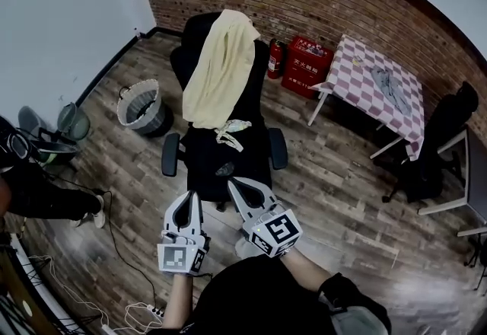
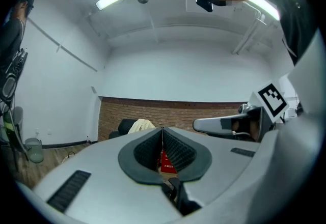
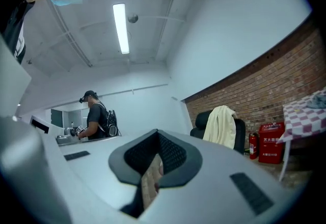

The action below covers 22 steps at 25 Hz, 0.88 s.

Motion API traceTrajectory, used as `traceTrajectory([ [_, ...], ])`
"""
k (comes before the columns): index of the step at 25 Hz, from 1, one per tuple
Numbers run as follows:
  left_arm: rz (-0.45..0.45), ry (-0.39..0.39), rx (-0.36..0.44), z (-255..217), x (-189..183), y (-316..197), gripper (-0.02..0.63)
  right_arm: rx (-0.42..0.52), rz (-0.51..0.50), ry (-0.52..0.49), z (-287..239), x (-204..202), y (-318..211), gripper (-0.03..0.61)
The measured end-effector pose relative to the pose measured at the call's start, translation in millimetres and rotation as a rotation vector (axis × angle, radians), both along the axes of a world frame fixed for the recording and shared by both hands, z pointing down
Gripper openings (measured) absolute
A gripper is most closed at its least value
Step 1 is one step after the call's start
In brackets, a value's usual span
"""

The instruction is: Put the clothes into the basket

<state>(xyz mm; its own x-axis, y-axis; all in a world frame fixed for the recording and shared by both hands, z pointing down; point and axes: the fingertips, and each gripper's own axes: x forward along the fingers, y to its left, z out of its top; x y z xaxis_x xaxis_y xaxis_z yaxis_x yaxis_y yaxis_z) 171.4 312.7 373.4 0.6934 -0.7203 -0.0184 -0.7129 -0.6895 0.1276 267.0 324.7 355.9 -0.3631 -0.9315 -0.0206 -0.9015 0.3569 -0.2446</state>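
Garment [image 1: 221, 59] hanging lengthwise down chair [image 1: 199, 149], left hand-held gripper [image 1: 193, 195] closed, right hand-held gripper [image 1: 233, 183] closed

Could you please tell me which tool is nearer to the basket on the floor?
Left. The left tool is on the basket's side of the chair; the right tool sits further across, away from it.

A black chair [image 1: 228, 158] stands on the wooden floor [image 1: 327, 189]. A yellow cloth [image 1: 221, 67] hangs over its back and a small pale cloth [image 1: 232, 132] lies on its seat. A basket [image 1: 142, 106] stands to its left. The left gripper [image 1: 189, 198] and right gripper [image 1: 237, 186] point toward the chair. A checkered tabletop [image 1: 358, 67] carries a grey cloth [image 1: 392, 90].
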Motion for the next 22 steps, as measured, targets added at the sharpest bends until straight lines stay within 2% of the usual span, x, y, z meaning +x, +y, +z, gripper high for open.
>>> traceTrajectory([
  [3,0.004,0.004,0.009,-5,13,-32,0.015,-0.008,0.020,-0.023,0,15,-31,0.008],
  [8,0.015,-0.004,0.038,-23,39,-73,0.015,0.015,0.046,0.020,-11,34,-59,0.008],
  [15,0.120,0.008,0.053,-22,68,-127,0.015,0.008,0.162,0.051,-11,67,-101,0.008],
  [22,0.260,-0.009,0.034,-3,89,-211,0.015,-0.050,0.308,0.072,9,79,-168,0.008],
])
